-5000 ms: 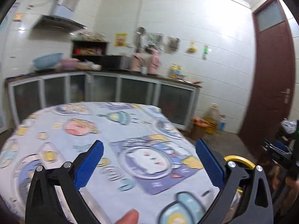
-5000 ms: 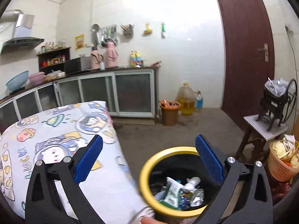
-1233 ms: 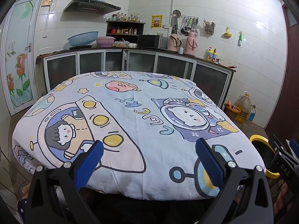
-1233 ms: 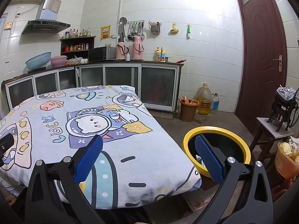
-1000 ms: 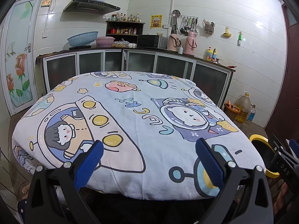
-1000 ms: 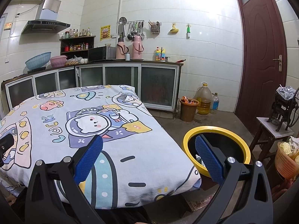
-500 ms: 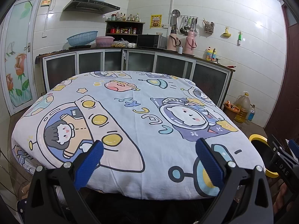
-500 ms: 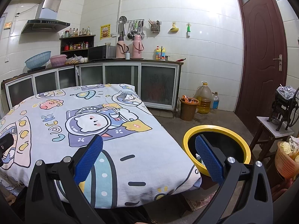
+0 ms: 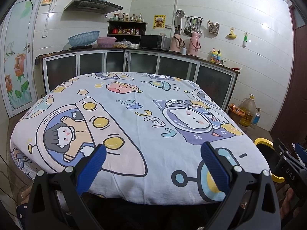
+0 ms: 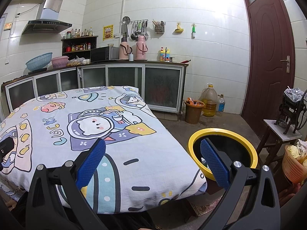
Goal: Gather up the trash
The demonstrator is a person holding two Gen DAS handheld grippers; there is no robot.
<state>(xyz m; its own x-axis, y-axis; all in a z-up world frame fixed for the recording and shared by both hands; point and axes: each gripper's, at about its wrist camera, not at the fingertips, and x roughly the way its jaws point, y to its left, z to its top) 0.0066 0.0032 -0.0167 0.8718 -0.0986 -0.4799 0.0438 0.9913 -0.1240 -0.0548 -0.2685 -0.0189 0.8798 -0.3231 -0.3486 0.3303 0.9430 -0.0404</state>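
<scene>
Cartoon-print cloth-covered worktop (image 9: 134, 115) shows no trash; yellow-rimmed black bin (image 10: 249, 151), at 3 o'clock beside it, holds some. Left claw (image 9: 152, 161) and right claw (image 10: 152, 158) gape empty; collection looks essentially finished.

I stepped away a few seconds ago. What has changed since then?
Both grippers, left and right, have pulled back from over the yellow-rimmed bin to the near edge of the table. Both stay open and empty; trash still lies in the bin.

Yellow-rimmed bin (image 10: 230, 132) contents mostly hidden behind right gripper (image 10: 153, 160) finger, orange basket (image 10: 293, 165) beside bin cropped by frame edge
</scene>
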